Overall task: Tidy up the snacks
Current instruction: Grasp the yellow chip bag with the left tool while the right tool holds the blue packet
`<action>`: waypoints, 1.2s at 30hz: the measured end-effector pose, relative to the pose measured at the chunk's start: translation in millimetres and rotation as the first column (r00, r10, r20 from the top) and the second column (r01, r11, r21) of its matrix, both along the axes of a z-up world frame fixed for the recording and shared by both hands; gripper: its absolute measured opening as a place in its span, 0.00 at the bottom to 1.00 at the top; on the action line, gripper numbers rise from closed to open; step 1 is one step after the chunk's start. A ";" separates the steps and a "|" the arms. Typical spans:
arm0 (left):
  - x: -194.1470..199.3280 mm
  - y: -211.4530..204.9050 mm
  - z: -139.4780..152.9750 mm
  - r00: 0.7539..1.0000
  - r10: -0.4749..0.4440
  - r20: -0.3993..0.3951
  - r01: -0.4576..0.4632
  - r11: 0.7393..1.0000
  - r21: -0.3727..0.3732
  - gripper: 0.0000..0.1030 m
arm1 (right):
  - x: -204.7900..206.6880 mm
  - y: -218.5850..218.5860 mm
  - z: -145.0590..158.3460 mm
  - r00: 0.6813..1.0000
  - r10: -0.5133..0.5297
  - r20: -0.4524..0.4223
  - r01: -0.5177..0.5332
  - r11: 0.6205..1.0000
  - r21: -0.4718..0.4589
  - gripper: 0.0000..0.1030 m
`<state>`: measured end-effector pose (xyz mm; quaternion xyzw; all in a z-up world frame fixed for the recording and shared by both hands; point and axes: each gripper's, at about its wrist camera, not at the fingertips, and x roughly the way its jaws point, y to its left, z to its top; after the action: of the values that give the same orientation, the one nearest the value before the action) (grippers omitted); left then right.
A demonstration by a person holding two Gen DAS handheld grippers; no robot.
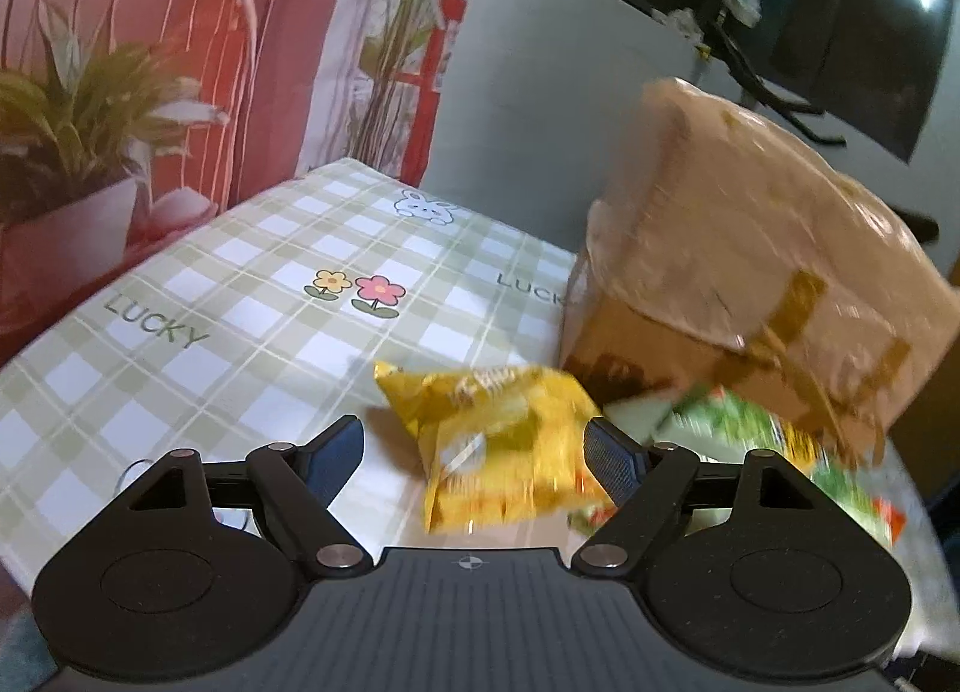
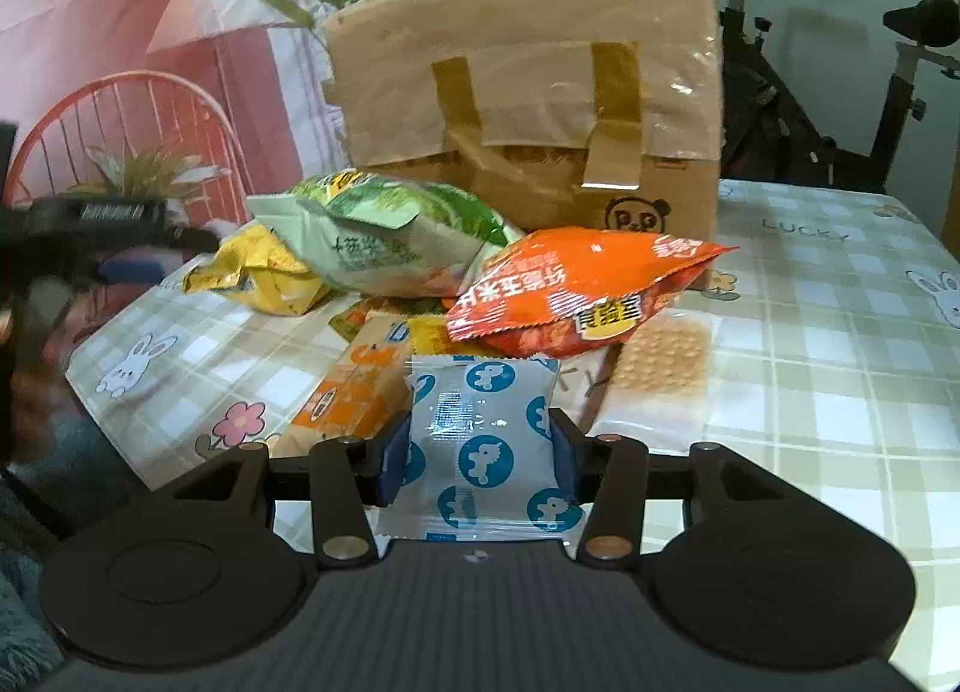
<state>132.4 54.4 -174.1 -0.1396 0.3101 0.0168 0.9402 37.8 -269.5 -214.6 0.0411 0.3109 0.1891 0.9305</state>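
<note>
My left gripper (image 1: 474, 452) is open, low over the checked tablecloth (image 1: 240, 284). A yellow snack bag (image 1: 498, 434) lies between its fingers, close to the right pad and with a gap at the left pad. A green bag (image 1: 750, 428) lies just right of it, in front of a taped cardboard box (image 1: 750, 248). My right gripper (image 2: 480, 452) is shut on a grey packet with blue animal prints (image 2: 486, 434). Beyond it lie an orange bag (image 2: 582, 284), the green bag (image 2: 390, 236) and the yellow bag (image 2: 258, 272), all before the box (image 2: 528, 74). The left gripper (image 2: 108, 236) shows blurred at the left.
An orange carton (image 2: 354, 392) and a clear biscuit pack (image 2: 660, 368) lie beside the held packet. A printed cloth backdrop (image 1: 150, 62) hangs behind the table. An exercise bike (image 2: 810, 92) stands past the table's far right edge. Bare tablecloth (image 2: 840, 362) spreads to the right.
</note>
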 end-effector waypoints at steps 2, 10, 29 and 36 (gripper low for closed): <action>14.5 4.1 -2.8 1.000 0.008 -0.017 -0.009 0.999 -0.038 0.80 | 1.2 2.6 -2.9 1.000 0.007 -0.009 -0.007 1.000 -0.002 0.48; 54.0 12.0 -21.0 0.995 0.002 -0.100 -0.021 0.983 -0.183 0.82 | 5.6 3.3 -9.4 0.999 0.010 -0.036 -0.010 1.000 -0.003 0.48; 33.5 -2.3 -30.4 0.994 -0.105 -0.030 0.101 0.989 -0.108 0.62 | 9.8 6.3 -15.1 0.998 0.011 -0.061 -0.011 1.000 -0.003 0.48; 1.9 9.0 0.8 0.998 -0.047 0.043 0.047 0.999 -0.004 0.62 | 8.1 6.8 -13.8 0.999 0.015 -0.051 -0.015 1.000 -0.003 0.48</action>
<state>134.3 63.4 -173.3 -0.1348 0.2930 -0.0090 0.9465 45.9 -262.7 -228.5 0.0423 0.3351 0.1943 0.9209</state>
